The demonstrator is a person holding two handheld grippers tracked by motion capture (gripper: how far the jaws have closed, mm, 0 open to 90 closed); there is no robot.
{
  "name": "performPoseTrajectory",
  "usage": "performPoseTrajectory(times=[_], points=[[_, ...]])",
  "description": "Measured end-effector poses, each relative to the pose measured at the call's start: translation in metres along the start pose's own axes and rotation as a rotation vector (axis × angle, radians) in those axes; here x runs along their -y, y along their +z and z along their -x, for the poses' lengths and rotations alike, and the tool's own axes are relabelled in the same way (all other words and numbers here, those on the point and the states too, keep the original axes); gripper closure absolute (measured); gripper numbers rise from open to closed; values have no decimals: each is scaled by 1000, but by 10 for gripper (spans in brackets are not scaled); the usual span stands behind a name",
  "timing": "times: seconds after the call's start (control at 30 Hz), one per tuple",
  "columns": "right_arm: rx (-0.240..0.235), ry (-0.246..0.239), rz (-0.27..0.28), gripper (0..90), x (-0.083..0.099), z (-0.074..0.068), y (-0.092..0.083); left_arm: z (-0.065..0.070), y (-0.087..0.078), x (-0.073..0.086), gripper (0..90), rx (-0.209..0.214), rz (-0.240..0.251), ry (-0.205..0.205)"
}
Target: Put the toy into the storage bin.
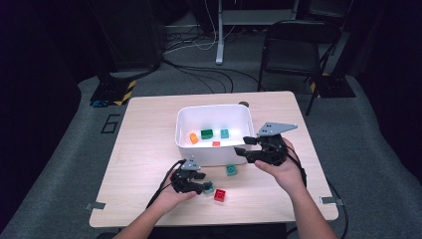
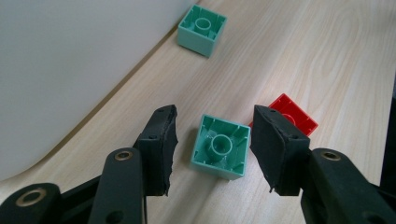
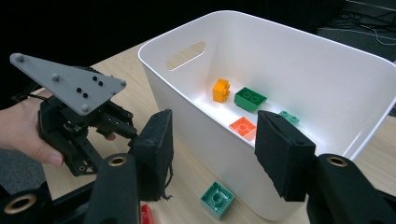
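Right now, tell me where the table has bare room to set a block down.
The widest bare patch of the table lies left of the white bin, running to the left edge. A narrower strip lies behind the bin. It is crowded in front of the bin: the left gripper, two teal blocks and the red block.
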State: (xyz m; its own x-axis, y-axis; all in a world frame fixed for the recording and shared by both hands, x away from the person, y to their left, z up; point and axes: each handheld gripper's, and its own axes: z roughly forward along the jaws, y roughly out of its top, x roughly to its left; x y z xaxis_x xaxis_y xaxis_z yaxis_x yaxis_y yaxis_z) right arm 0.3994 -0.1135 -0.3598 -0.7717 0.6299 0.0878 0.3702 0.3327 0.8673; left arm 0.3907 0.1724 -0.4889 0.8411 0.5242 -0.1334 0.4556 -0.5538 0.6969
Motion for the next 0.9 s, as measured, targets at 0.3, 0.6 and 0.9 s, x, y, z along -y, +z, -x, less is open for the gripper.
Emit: performPoseTrajectory(times=[0.3,0.6,0.9], points=[[-3,2,-6,460,1,0,1,3,9,2,485,3,-31,30],[-4,2,-6,460,1,1,2,1,17,6,496,22,-50,11],[-5,1,-7,460,2,1,2,1,20,7,563,25,-65,15]])
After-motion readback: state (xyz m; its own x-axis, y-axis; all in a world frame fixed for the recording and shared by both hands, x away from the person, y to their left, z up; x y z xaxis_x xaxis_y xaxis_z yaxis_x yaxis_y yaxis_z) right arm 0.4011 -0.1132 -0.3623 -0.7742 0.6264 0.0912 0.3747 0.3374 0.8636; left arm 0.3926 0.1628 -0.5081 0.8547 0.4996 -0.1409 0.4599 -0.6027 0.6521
